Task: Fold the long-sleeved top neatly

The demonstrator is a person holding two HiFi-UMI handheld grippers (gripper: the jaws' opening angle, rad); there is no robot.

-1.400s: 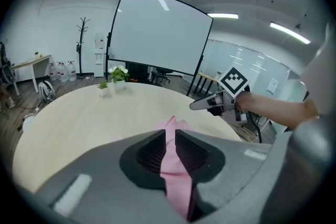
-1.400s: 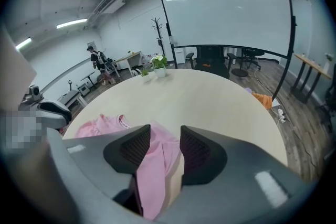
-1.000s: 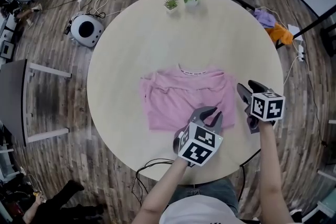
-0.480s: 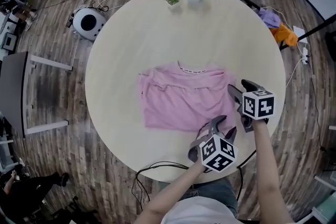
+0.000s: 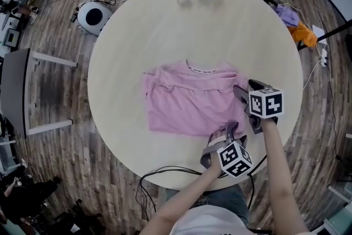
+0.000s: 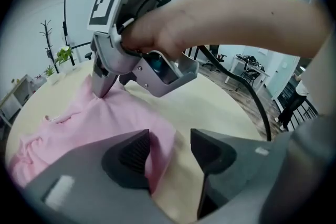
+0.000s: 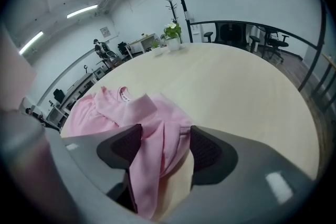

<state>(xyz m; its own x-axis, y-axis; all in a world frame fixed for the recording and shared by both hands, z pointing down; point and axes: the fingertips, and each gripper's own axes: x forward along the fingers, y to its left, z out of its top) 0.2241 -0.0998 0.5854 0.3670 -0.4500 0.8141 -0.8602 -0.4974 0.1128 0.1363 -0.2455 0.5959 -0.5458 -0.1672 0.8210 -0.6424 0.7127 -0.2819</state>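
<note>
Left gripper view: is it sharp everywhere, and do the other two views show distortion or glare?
Left gripper view: strong fisheye, dark corners, its own near jaws soft, the pink top beyond them clearer. Right gripper view: the same curved distortion; the ceiling lights are blown out white. Head view: even light, no glare; the round table bulges.

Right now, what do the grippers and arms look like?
Both the left gripper and right gripper are grey, with two jaws carrying dark ribbed pads and a white cube of black square markers. The arms are bare; the shirt worn is white.
</note>
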